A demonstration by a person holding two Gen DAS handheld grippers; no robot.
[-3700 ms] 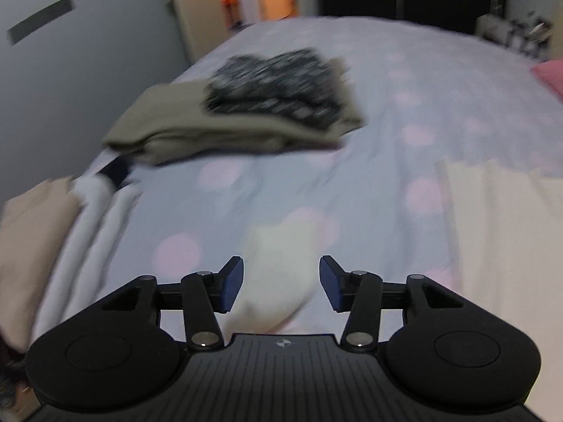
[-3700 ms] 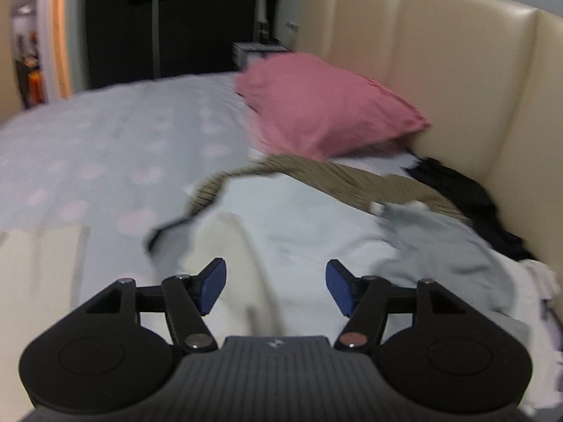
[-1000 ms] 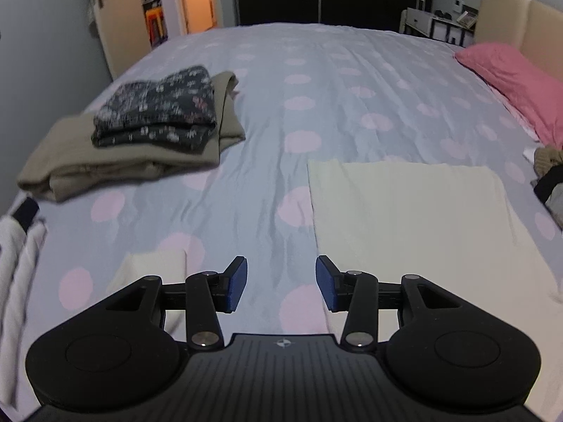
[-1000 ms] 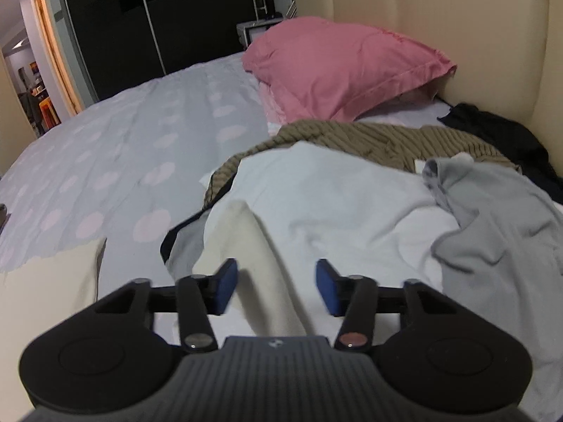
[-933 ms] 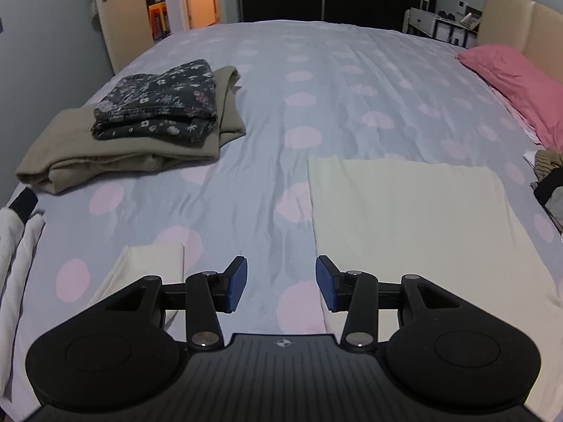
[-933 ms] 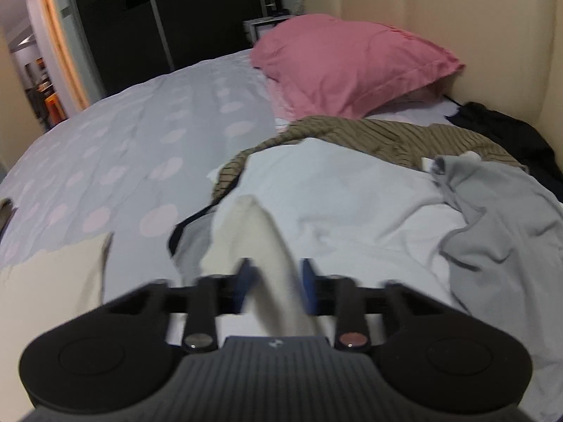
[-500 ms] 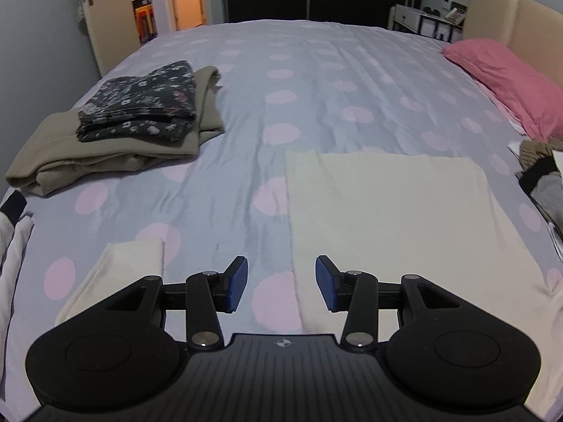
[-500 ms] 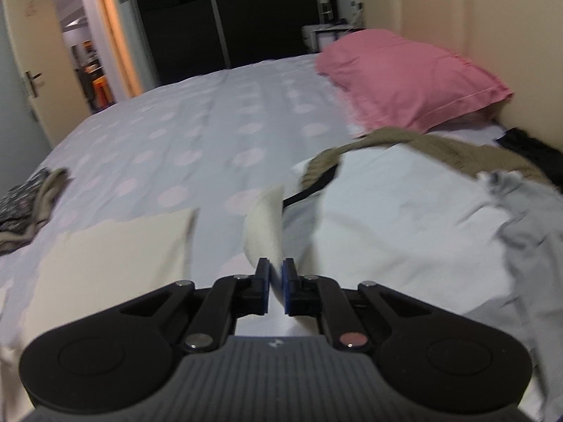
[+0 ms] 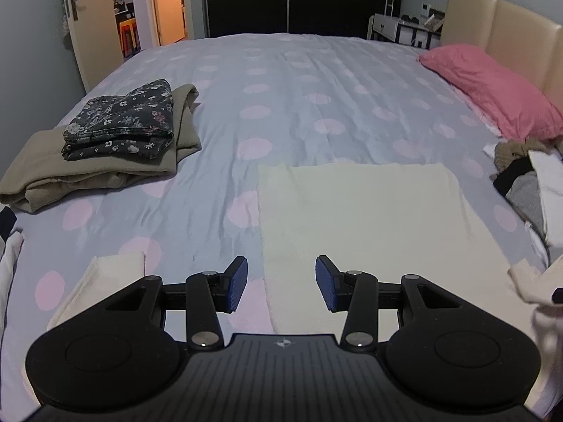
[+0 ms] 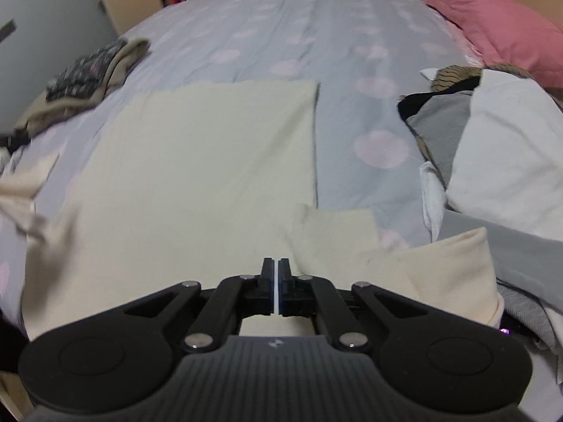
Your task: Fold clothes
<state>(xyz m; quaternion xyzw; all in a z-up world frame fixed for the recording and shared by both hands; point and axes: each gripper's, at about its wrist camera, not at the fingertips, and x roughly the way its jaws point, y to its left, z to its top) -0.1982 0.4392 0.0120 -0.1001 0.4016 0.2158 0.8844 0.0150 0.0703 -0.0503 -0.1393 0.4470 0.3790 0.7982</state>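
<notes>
A cream garment (image 9: 362,211) lies spread flat on the dotted bedsheet (image 9: 302,105). My left gripper (image 9: 279,283) hovers open over its near left edge, with nothing between the blue pads. One folded-out cream sleeve (image 9: 102,274) rests on the sheet to the left. In the right wrist view my right gripper (image 10: 275,277) is shut on the other cream sleeve (image 10: 334,232), a thin strip of cloth showing between the pads. That sleeve trails to the right over the body of the cream garment (image 10: 197,161). The lifted sleeve's end (image 9: 531,281) shows at the left view's right edge.
A folded stack, a floral piece (image 9: 119,123) on an olive one (image 9: 88,172), sits at the left of the bed. A heap of unfolded white, grey and striped clothes (image 10: 492,140) lies at the right, below a pink pillow (image 9: 492,91) and the headboard (image 9: 510,35).
My right gripper closed on the cream sleeve beside the clothes heap and swung left with it over the flat garment. The left gripper drifted slightly and stayed open.
</notes>
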